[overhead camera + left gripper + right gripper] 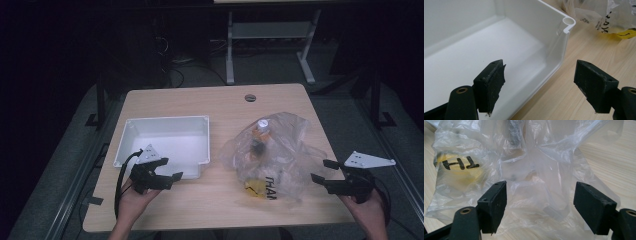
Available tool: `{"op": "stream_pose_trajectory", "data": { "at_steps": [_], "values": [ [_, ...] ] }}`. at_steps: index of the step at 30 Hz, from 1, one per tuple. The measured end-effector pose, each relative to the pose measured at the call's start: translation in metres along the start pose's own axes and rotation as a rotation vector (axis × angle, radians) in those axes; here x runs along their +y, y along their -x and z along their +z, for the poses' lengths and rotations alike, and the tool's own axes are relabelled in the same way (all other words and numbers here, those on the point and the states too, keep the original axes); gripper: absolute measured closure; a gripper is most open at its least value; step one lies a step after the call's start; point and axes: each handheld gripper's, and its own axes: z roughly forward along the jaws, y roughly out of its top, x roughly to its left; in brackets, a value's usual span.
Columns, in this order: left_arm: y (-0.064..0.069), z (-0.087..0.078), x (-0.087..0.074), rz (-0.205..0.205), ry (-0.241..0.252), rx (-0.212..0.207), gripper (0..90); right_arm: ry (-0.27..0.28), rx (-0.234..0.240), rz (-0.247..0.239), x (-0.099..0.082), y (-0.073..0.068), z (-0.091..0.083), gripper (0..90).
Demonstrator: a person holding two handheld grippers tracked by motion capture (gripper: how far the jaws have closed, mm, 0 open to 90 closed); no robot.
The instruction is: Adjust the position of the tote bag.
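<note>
Room: dark all around, with a light wooden table (220,197) in the middle and grey floor behind it.

Bag: I see a clear crinkly plastic bag (280,150) lying on the right half of the table, with black letters printed on it.

Inside the bag: a small bottle with a pale cap (262,126) stands toward the far end, a dark thing sits under it, and a yellow thing (256,187) lies at the near end. I cannot tell what the dark and yellow things are.

Box: a white plastic bin with low walls (131,131) sits on the left half, well apart from the bag. It has nothing in it.

Left gripper (160,172): my left one hangs over the near right corner of the bin, jaws spread wide, nothing between them.

Right gripper (322,171): my right one is just beside the bag's right edge, pointing at it, jaws spread wide, not pinching yet.

How the bag will feel: I think it is light, soft and slippery. It will crumple and sag, and the things inside may slide or roll.

Where I would grab: a bunched fold near the bag's right side, so the pads get thick plastic, or straight on the bottle through the film.
</note>
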Motion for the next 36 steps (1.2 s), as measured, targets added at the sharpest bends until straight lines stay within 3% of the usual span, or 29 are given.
{"op": "stream_pose_trajectory", "data": {
  "at_steps": [13,21,36],
  "values": [
    [-0.001,-0.005,-0.004,-0.016,0.007,-0.001,23.6,-0.004,0.012,-0.02,0.005,-0.005,0.003,24.4],
    [0.002,-0.008,-0.005,-0.006,0.006,0.01,23.5,-0.012,0.028,-0.031,0.011,-0.008,0.006,21.9],
    [0.003,-0.011,-0.004,0.007,-0.018,0.013,23.3,-0.047,0.048,-0.076,0.035,-0.007,0.018,20.6]
  ]
}}
